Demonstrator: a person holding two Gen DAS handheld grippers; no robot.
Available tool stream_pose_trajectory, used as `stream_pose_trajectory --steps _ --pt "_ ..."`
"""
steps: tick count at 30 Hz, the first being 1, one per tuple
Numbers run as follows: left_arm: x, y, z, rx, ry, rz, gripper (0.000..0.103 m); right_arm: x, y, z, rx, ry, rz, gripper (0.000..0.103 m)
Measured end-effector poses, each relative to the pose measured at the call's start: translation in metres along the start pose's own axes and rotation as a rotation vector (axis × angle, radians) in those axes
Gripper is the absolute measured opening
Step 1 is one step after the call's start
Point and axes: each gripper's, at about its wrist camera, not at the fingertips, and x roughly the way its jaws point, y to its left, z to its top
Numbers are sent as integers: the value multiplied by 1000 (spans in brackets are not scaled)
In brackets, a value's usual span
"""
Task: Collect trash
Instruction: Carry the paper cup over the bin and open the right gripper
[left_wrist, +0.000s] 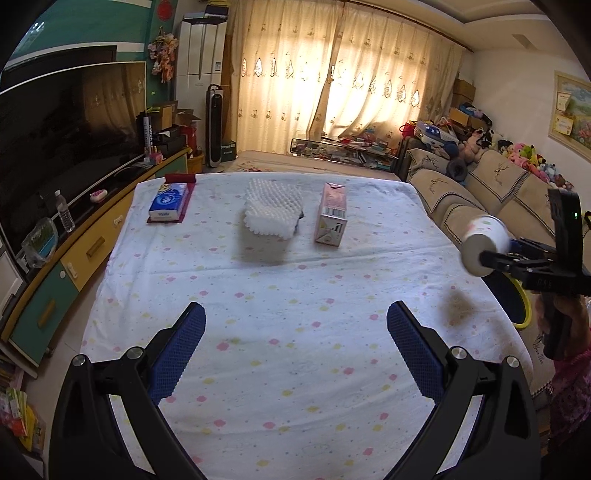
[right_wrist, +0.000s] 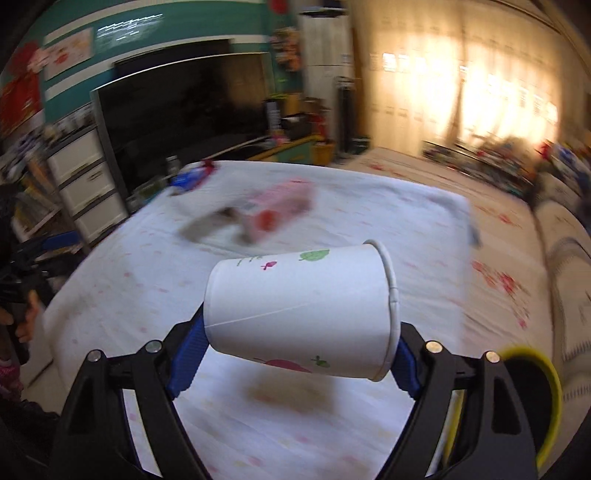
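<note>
My right gripper (right_wrist: 299, 350) is shut on a white paper cup (right_wrist: 301, 314) with leaf and fruit prints, held on its side above the table's right edge. It also shows in the left wrist view (left_wrist: 484, 245), above the right edge. My left gripper (left_wrist: 295, 325) is open and empty over the near part of the table. A pink carton (left_wrist: 330, 214) lies on the far part of the cloth. A white foam wrap (left_wrist: 273, 208) lies left of it. A blue tissue pack (left_wrist: 168, 203) lies at the far left. A yellow-rimmed bin (right_wrist: 535, 398) stands below the table's right side.
The table carries a white dotted cloth (left_wrist: 280, 295). A TV cabinet (left_wrist: 74, 266) with a water bottle (left_wrist: 64, 216) runs along the left. A sofa (left_wrist: 480, 199) with plush toys runs along the right. The right wrist view is blurred.
</note>
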Motion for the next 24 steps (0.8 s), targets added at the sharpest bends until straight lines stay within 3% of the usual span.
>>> stream_pose_trajectory --steps 3,11,18,19,24 --pt "7 -11 2 15 10 -14 97 -17 -61 -25 124 5 -154 79" --pt "24 -37 6 62 33 -40 97 -20 -165 -82 326 78 -373 79" --pt "33 -49 11 91 42 -39 97 -2 -192 -97 362 127 -441 80" --pt "34 -50 12 93 44 -39 97 -2 -195 -98 369 132 -449 83" --pt "41 -50 15 99 49 -36 97 -6 -193 -92 375 109 -471 87"
